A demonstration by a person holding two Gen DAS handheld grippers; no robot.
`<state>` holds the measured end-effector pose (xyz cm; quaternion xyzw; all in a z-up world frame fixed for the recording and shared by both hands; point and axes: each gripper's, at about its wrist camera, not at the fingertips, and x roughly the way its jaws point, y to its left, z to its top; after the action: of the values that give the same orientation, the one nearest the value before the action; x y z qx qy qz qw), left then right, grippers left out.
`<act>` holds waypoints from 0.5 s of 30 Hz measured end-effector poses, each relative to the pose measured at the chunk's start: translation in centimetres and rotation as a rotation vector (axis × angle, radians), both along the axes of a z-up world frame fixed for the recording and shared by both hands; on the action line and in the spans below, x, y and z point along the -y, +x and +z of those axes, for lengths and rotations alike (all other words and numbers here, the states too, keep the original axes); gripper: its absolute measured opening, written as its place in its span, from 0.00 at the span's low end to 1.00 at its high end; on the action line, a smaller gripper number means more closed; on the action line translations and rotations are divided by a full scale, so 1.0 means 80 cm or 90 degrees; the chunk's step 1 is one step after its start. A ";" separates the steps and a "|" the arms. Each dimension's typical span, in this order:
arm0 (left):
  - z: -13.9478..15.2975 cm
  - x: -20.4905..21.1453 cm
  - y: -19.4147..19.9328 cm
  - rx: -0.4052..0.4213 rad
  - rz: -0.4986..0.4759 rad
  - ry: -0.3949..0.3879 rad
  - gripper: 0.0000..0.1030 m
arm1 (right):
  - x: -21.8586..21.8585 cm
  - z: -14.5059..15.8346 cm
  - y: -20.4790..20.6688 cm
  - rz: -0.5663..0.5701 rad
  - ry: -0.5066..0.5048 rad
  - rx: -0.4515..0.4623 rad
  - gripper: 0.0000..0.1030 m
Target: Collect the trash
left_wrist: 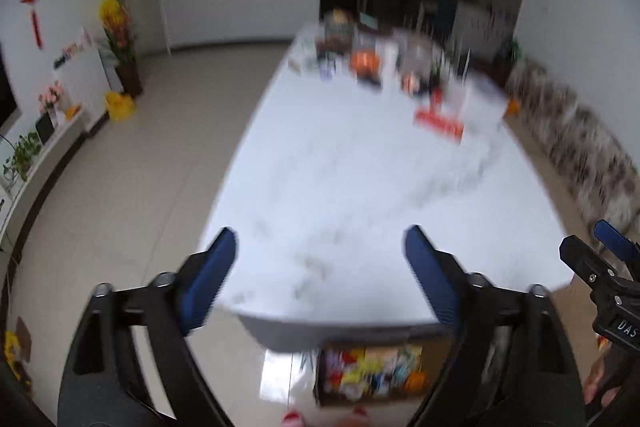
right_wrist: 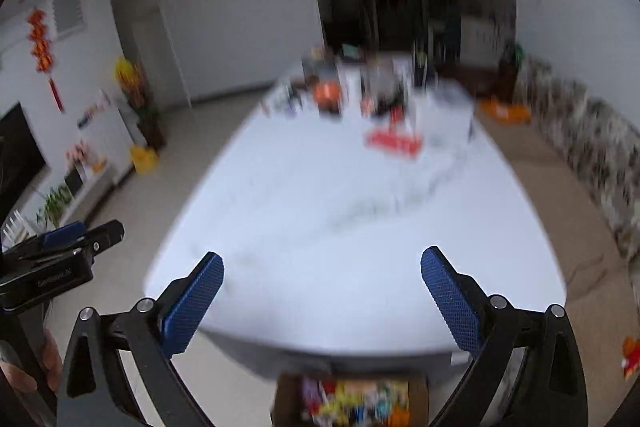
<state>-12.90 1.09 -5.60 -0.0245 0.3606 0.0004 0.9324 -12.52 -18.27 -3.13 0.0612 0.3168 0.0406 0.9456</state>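
Note:
Both views are motion-blurred. My left gripper [left_wrist: 320,239] is open and empty above the near end of a white marble table [left_wrist: 360,187]. My right gripper [right_wrist: 322,263] is open and empty over the same table [right_wrist: 340,227]. A cardboard box [left_wrist: 432,359] full of colourful trash stands on the floor under the table's near edge; it also shows in the right wrist view [right_wrist: 288,399]. A red packet [left_wrist: 438,125] lies at the table's far right, also in the right wrist view [right_wrist: 394,143]. The right gripper shows at the left view's right edge [left_wrist: 616,267].
Several blurred packets and containers [left_wrist: 368,61] crowd the table's far end. A patterned sofa [left_wrist: 580,139] runs along the right. A low cabinet with plants [left_wrist: 36,151] lines the left wall, with a yellow bin [left_wrist: 119,106] on the tiled floor.

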 end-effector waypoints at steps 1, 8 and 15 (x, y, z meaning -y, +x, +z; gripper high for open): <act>0.017 -0.002 -0.003 0.019 0.004 0.002 0.85 | -0.003 0.014 -0.002 0.000 0.000 0.016 0.95; 0.091 -0.005 -0.019 0.108 0.014 0.005 0.88 | -0.025 0.089 -0.008 -0.017 -0.033 0.103 0.95; 0.110 -0.017 -0.020 0.145 0.025 0.000 0.89 | -0.027 0.112 -0.008 -0.027 -0.036 0.126 0.95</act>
<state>-14.53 2.44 3.16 -0.0313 0.2520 0.0157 0.9671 -13.19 -16.11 5.85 0.0372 0.2215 0.0174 0.9743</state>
